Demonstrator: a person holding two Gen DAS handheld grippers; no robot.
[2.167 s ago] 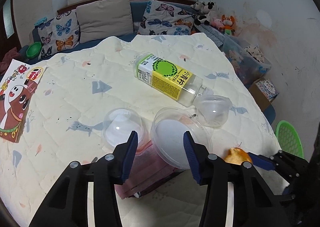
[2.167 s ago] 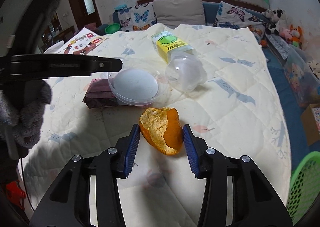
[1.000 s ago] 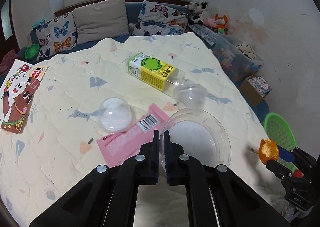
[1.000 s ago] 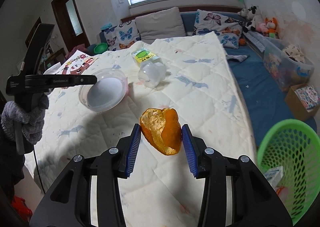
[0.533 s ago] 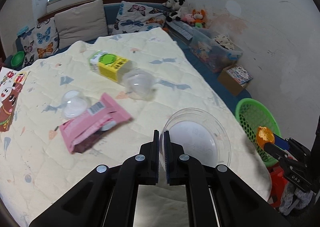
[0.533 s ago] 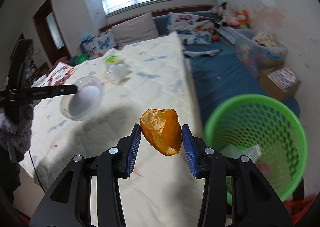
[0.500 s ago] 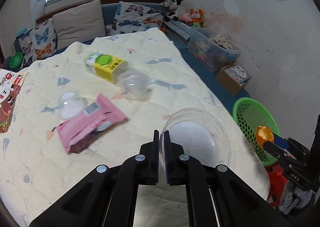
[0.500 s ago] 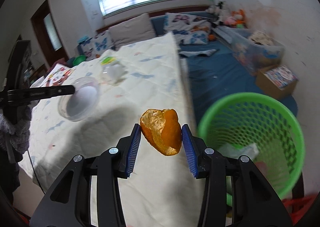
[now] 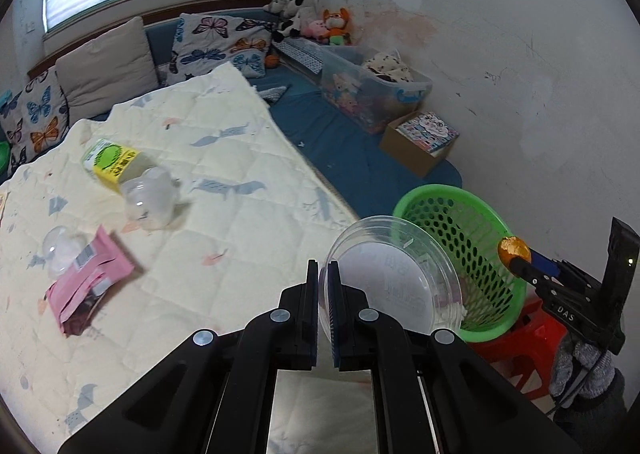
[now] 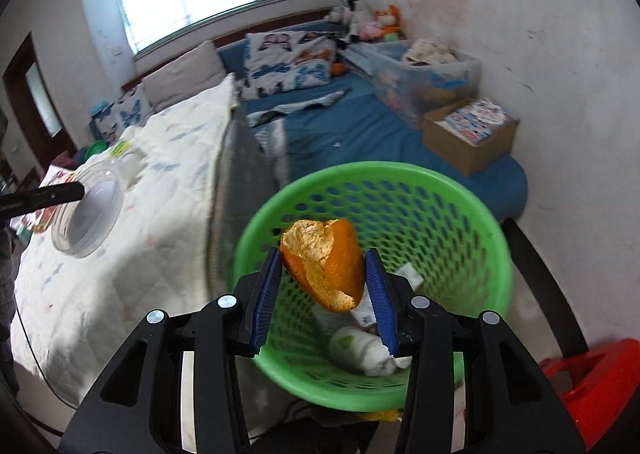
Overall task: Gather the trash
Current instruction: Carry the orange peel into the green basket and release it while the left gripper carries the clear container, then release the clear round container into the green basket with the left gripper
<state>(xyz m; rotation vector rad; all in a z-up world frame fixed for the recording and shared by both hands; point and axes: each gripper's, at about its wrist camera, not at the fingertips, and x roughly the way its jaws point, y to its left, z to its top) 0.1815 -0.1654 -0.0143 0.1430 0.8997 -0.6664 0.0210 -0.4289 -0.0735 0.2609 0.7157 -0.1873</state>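
My right gripper [image 10: 325, 294] is shut on a piece of orange peel [image 10: 326, 264] and holds it above the green mesh basket [image 10: 472, 214], which has some white trash in it. My left gripper [image 9: 323, 286] is shut on the rim of a clear plastic lid [image 9: 396, 278], held over the table's edge beside the basket [image 9: 472, 214]. The lid [image 10: 86, 218] also shows in the right wrist view. On the quilted table lie a pink wrapper [image 9: 86, 278], a yellow-labelled bottle [image 9: 114, 164] and two clear cups [image 9: 150, 200].
A red stool [image 10: 592, 382] stands by the basket. A cardboard box [image 9: 420, 142] and a clear storage bin [image 9: 372, 94] sit on the blue mat along the wall. Pillows [image 9: 104, 70] and plush toys line the back.
Both grippers have swung right toward the basket. The peel is now over the basket's opening, and the lid has moved off the table middle to its right edge.
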